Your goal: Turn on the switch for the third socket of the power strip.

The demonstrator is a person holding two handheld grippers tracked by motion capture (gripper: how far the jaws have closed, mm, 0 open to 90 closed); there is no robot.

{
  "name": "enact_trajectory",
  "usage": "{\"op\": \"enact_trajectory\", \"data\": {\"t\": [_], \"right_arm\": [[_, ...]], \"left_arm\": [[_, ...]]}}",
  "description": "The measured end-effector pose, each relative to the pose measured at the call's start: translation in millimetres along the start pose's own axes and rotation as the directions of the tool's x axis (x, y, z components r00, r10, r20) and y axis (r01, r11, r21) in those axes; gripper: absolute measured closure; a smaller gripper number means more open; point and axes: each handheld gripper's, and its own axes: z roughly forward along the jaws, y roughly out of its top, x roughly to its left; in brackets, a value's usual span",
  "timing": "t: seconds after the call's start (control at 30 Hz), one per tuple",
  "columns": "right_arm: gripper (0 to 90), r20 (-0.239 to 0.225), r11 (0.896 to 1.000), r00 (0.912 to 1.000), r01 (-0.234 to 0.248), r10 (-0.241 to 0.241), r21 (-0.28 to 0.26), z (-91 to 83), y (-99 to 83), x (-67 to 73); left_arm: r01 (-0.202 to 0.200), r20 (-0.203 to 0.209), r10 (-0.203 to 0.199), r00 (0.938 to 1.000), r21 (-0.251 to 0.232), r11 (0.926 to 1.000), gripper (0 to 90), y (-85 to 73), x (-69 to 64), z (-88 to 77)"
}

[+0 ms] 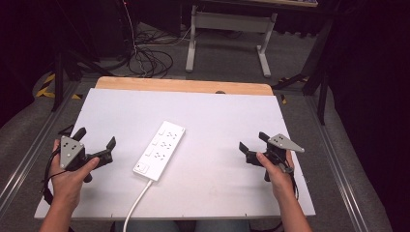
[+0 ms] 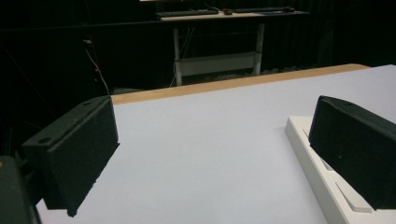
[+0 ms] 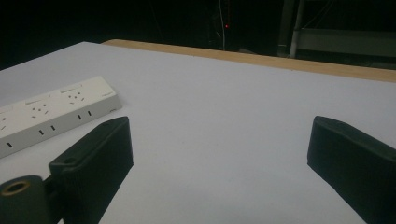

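In the high view, a white power strip (image 1: 160, 150) lay near the middle of the white surface (image 1: 217, 116), its long axis running from near-left to far-right, with its cord (image 1: 136, 205) trailing off the near edge. The left claw (image 1: 97, 143) hovered just left of the strip and the right claw (image 1: 250, 141) well apart to its right, each held in a hand with jaws spread and nothing between them.

In the left gripper view, the left claw (image 2: 212, 156) stood wide open over bare surface, the strip (image 2: 327, 179) partly behind the right-hand jaw.

In the right gripper view, the right claw (image 3: 219, 161) also gaped empty, with the strip (image 3: 51, 116) off to the left.

The strip looked rigid, fairly light and smooth-sided, so probably a little slippery; gripping across its narrow width near mid-length seemed soundest, as the stiff cord might drag or swing it.
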Motion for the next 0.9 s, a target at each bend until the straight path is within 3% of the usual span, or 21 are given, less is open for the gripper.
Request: {"op": "enact_trajectory", "data": {"t": [0.43,0.9], "right_arm": [[7.4,0.001,1.000,0.9999,-0.011,0.011,0.002,-0.6,-0.3,-1.5],[7.5,-0.009,1.000,0.9998,-0.019,0.019,-0.001,-0.7,0.0,-2.1]], "left_arm": [[0.006,-0.014,-0.006,0.9999,-0.002,1.0000,4.9,0.4,0.6,1.7],[-0.049,0.009,0.049,0.9988,0.008,0.9988,33.8,1.3,0.0,0.9]]}}
